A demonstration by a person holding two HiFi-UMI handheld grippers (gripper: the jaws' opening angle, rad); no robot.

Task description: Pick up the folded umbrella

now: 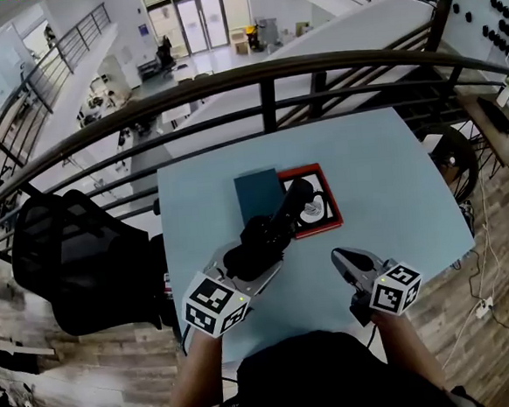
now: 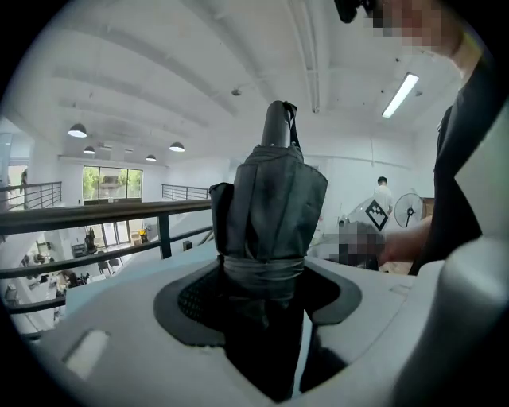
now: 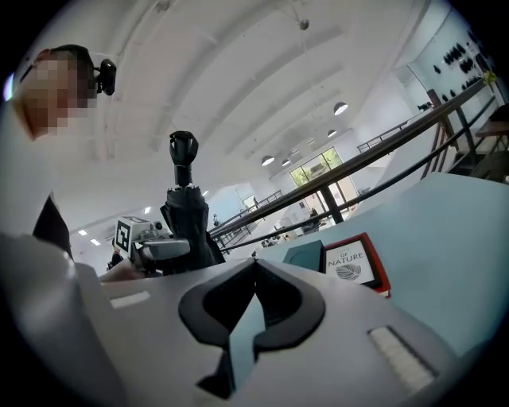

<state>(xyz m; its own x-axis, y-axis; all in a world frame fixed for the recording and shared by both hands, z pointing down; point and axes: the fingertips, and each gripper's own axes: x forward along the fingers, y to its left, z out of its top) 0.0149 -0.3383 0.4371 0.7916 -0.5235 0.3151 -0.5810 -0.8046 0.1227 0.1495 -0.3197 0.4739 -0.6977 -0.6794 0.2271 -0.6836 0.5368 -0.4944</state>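
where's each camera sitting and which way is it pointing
Head view: on the person's head, looking steeply down at the blue table; shows both arms, left claw, right claw.
Left gripper view: on the left claw, looking along its jaws, shut on the umbrella, toward the railing; person's arm at right.
Right gripper view: on the right claw, looking across the table at the red-framed book; person at left.
Shared: every view shows the umbrella.

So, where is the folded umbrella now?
Head view, centre: the folded umbrella is clamped in the left gripper over the blue table, its far end above the red-framed book.
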